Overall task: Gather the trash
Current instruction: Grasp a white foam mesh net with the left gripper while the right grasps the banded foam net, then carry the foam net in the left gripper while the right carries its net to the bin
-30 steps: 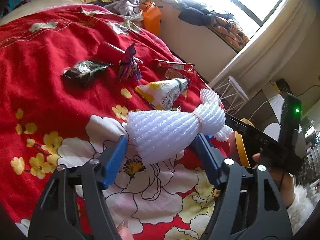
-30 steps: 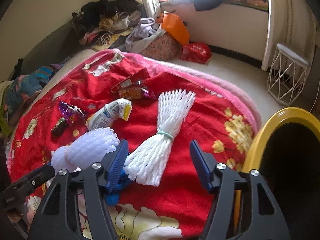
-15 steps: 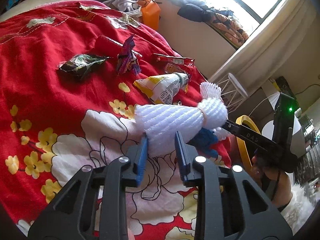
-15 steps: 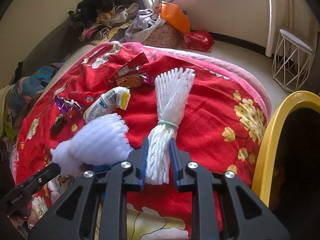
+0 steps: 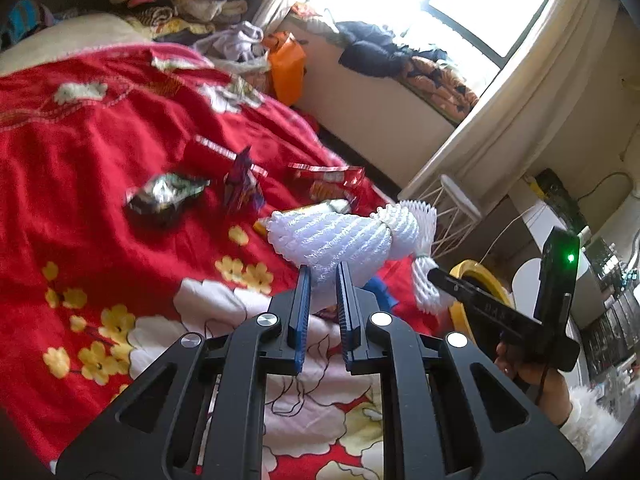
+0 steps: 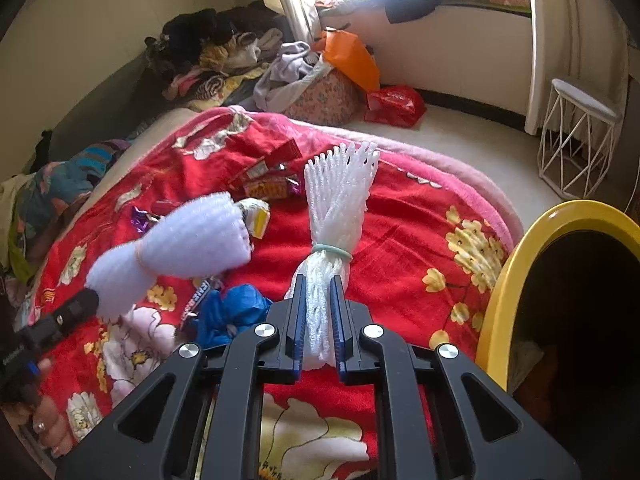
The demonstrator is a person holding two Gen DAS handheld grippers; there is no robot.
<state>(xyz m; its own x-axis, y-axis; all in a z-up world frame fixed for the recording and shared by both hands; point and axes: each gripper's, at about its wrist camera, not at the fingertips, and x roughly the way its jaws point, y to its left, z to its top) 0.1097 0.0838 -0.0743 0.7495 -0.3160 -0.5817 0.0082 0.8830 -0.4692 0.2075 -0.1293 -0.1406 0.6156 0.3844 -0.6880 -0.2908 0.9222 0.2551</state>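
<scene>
We are at the picking step: each gripper has just been closing on one bundle of white foam net, and both bundles now look lifted off the red blanket (image 6: 404, 240). On the left, the left gripper (image 5: 323, 280) pinches the puffy bundle (image 5: 332, 240) by its wide end. On the right, the right gripper (image 6: 319, 300) pinches the long bundle (image 6: 332, 208) below its green rubber band. The next move, we judge, is to carry both to the yellow bin (image 6: 520, 264) at the right and open the jaws over its mouth. We count two foam bundles, one bin, and about six wrappers lying on the blanket, plus one blue crumpled bag (image 6: 232, 312).
</scene>
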